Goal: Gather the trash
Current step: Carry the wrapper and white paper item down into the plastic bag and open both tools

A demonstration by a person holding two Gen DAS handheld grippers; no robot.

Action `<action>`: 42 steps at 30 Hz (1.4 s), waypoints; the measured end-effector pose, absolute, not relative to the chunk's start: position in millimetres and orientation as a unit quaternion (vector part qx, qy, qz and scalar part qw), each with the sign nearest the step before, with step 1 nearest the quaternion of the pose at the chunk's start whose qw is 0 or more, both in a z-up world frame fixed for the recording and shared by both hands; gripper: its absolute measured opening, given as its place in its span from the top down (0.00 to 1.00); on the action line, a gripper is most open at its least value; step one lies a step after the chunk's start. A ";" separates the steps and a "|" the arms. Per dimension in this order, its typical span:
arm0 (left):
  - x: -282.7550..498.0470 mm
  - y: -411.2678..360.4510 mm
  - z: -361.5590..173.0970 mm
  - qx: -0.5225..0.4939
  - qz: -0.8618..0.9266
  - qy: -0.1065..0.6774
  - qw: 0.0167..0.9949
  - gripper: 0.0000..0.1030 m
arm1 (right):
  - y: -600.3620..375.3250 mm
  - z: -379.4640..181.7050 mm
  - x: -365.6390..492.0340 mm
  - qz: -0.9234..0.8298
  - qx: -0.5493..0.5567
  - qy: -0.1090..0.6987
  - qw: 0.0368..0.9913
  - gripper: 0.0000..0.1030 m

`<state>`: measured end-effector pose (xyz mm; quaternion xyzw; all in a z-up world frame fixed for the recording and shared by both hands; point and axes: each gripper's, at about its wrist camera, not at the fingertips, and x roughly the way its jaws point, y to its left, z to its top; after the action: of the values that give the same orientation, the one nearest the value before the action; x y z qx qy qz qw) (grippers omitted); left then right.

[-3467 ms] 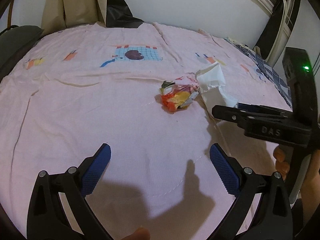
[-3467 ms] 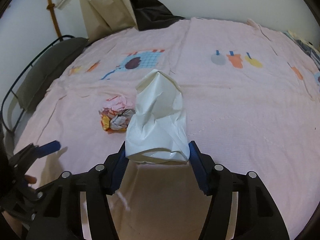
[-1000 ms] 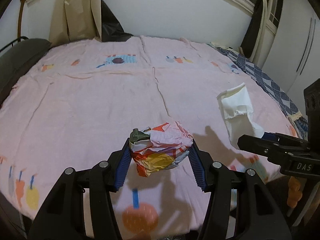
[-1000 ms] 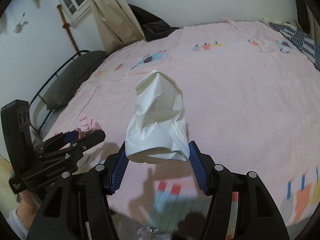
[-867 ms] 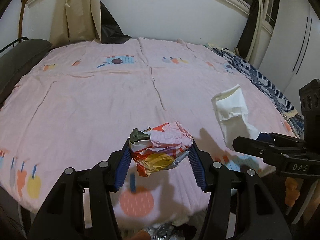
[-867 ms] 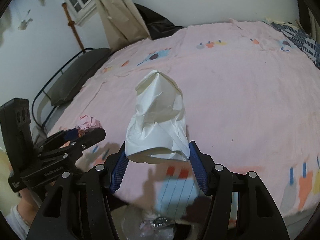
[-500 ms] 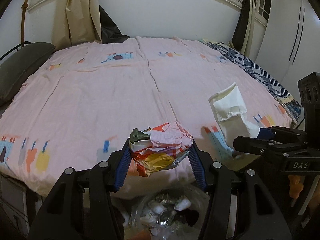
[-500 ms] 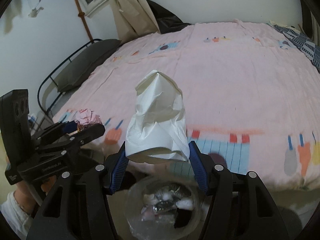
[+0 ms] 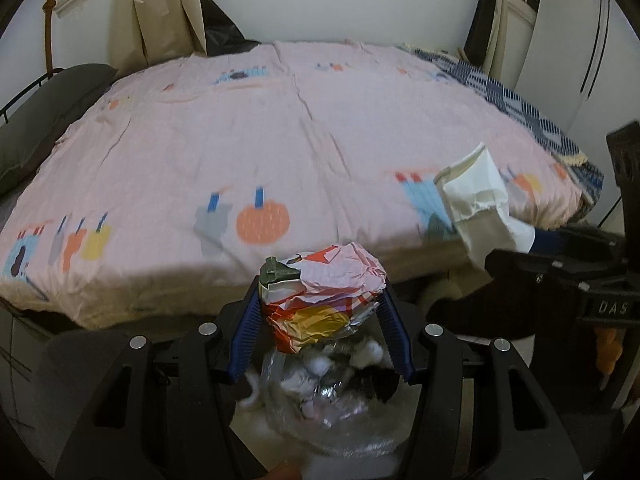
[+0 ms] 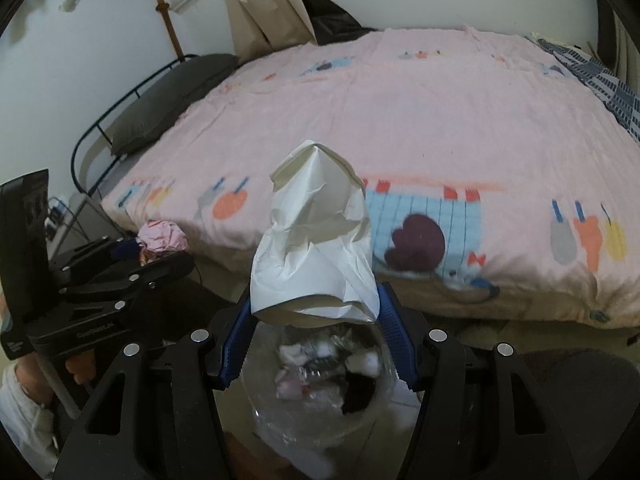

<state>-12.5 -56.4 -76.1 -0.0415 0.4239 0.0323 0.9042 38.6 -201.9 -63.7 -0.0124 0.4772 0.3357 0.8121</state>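
**Left wrist view: both claws carried trash above a clear bin at the foot of the bed**

Left wrist view showed the left claw [image 9: 320, 316] closed to the width of a crumpled wrapper [image 9: 320, 294], a red, yellow and pink foil ball pinched between its blue pads [image 9: 246, 330]. Directly below the claw sat a clear trash bag [image 9: 332, 412], its mouth open and already holding white and silvery scraps. Ahead of the claw spread the pink bed [image 9: 280, 128], printed with cartoon shapes; the claw hung past the bed's near edge, off the mattress. To the right of the left claw, at about the same height, the right claw [image 9: 532, 240] held a white paper bag [image 9: 478, 196] that stood up and leaned over the bed's corner.

Right wrist view showed that claw [image 10: 314, 320] narrowed around the base of the white paper bag [image 10: 316, 240], blue pads [image 10: 394, 340] pressing both sides, the bag rising upright ahead of the fingers with its top pinched to a peak. Under this claw too lay the clear trash bag [image 10: 320, 384]. The left claw [image 10: 152, 254] appeared to the left and a little lower in the picture, the wrapper [image 10: 162, 236] showing as a pink foil lump at its tip. A dark pillow [image 10: 168, 96] lay far ahead on the left, at the bed's [image 10: 440, 120] metal-railed end.
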 end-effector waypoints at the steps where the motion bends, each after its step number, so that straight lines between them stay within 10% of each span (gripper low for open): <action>1: -14.5 -57.2 -78.9 -0.041 0.031 0.429 0.902 0.46 | -201.9 -65.6 37.3 0.334 -0.014 0.481 0.810 0.46; 42: 32.2 -51.0 -268.7 -0.102 0.023 0.708 0.698 0.46 | -153.4 -272.0 61.2 0.220 -0.041 0.748 0.625 0.46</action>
<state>32.2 -51.0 -268.7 -0.1020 0.7083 0.0231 0.6981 61.2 -153.4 -272.0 -0.0409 0.7480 0.2203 0.6248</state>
